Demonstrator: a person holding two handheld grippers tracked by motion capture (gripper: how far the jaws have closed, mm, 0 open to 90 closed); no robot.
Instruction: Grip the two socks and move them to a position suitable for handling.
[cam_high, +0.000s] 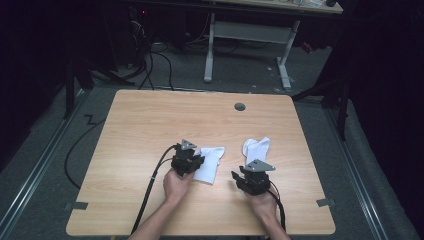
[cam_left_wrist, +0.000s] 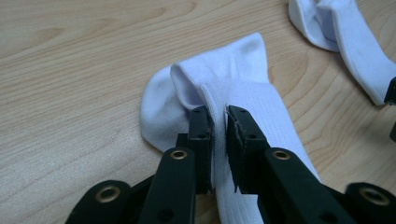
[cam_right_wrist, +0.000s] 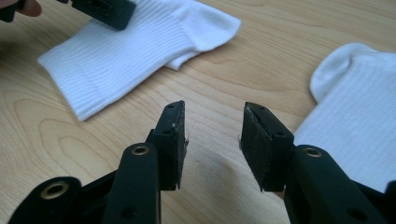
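Two white socks lie on the wooden table (cam_high: 150, 125). My left gripper (cam_high: 198, 161) (cam_left_wrist: 218, 122) is shut on a raised fold of the left sock (cam_high: 211, 165) (cam_left_wrist: 243, 70), near its folded-over heel. That sock (cam_right_wrist: 130, 51) lies flat and ribbed in the right gripper view, with the left gripper (cam_right_wrist: 100, 7) on its far edge. The right sock (cam_high: 256, 149) (cam_left_wrist: 345, 32) (cam_right_wrist: 359, 107) lies a short way to the right. My right gripper (cam_high: 240, 176) (cam_right_wrist: 212, 135) is open above bare wood between the two socks, with nothing between its fingers.
A round cable hole (cam_high: 240, 106) sits near the table's far edge. Black cables (cam_high: 150, 192) trail from both grippers toward the front edge. A white-legged desk (cam_high: 250, 30) stands on the floor beyond the table.
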